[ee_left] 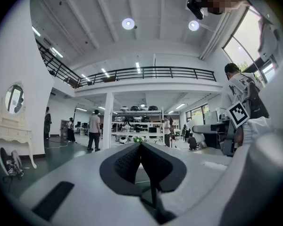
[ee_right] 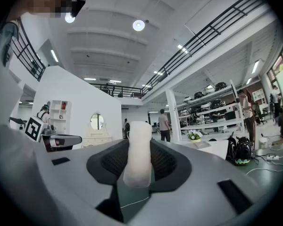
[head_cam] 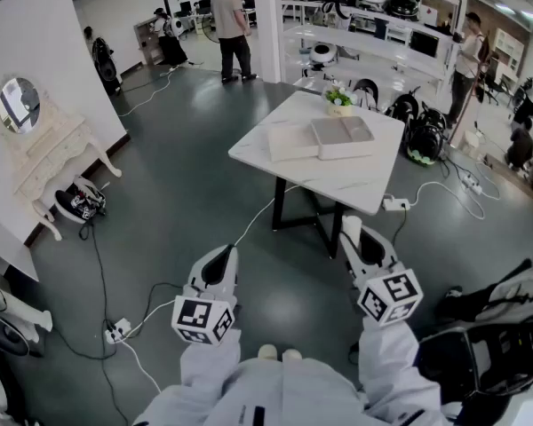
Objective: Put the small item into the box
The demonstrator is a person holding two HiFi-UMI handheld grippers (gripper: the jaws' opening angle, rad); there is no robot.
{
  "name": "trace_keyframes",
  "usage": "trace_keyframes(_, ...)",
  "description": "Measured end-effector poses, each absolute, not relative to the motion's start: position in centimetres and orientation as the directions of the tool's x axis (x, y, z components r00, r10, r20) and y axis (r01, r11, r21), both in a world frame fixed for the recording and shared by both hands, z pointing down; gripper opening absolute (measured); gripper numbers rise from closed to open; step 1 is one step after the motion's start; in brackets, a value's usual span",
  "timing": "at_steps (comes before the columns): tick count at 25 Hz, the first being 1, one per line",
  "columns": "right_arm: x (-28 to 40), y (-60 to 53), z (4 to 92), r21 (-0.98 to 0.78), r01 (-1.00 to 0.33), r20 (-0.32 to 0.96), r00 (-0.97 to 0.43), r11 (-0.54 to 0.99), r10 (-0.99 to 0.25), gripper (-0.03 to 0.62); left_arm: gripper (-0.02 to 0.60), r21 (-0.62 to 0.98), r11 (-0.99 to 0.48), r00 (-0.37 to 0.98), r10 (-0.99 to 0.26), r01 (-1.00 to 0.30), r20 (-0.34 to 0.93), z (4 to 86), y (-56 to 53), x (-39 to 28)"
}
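Table [head_cam: 364, 183]: white top, dark legs, standing on a grey floor ahead of the person.
Box [head_cam: 320, 138]: flat and pale, lying near the table's middle.
Potted plant [head_cam: 339, 98]: at the table's far edge, behind the box.
Left gripper [head_cam: 220, 257]: held level, short of the table, jaws closed together with nothing between them.
Right gripper [head_cam: 354, 234]: level, short of the table's near edge, jaws clamped on a small white item [ee_right: 137, 157], rounded and upright, well apart from the box.

A large lab hall is shown: beyond the left gripper [head_cam: 220, 256], racks [head_cam: 373, 16] stacked with equipment are seen, cables [head_cam: 100, 278] are trailed over the grey floor [head_cam: 186, 176], a railed mezzanine [ee_left: 151, 73] is carried overhead, and a staged dressing table [head_cam: 49, 153] is set to its left.
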State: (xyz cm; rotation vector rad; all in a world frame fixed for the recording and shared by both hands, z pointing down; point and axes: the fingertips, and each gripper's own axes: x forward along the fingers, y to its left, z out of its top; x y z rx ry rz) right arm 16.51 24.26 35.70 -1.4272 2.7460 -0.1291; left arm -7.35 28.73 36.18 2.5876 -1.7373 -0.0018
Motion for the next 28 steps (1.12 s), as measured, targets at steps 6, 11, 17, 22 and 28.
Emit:
trace_keyframes(6,17.1,23.9,35.7,-0.113,-0.811,-0.013,-0.577,0.575,-0.817,0.124,-0.002,0.029,-0.375,0.375,-0.927,-0.927,0.015,36.5,28.4,-6.9)
trace_keyframes(11,17.2,23.4,36.0,-0.129,-0.806,-0.013,-0.581,0.578,-0.814,0.124,-0.002,0.031,-0.369,0.369,-0.929,-0.929,0.012,36.5,28.0,-7.0)
trace_keyframes(17,17.5,22.4,37.0,-0.14,-0.804,-0.001,-0.583,0.578,-0.812,0.126,-0.002,0.055,-0.358,0.36,-0.933,-0.932,0.024,37.8,27.9,-6.8)
trace_keyframes(22,17.5,21.2,37.7,-0.155,-0.805,0.0,-0.58,0.573,-0.815,0.126,-0.002,0.071,-0.349,0.352,-0.935,-0.935,0.039,38.8,26.6,-7.1)
trace_keyframes(28,17.5,18.0,38.6,-0.173,-0.805,0.012,-0.577,0.567,-0.816,0.126,-0.002,0.082,-0.355,0.36,-0.931,-0.931,0.054,39.4,23.3,-7.1)
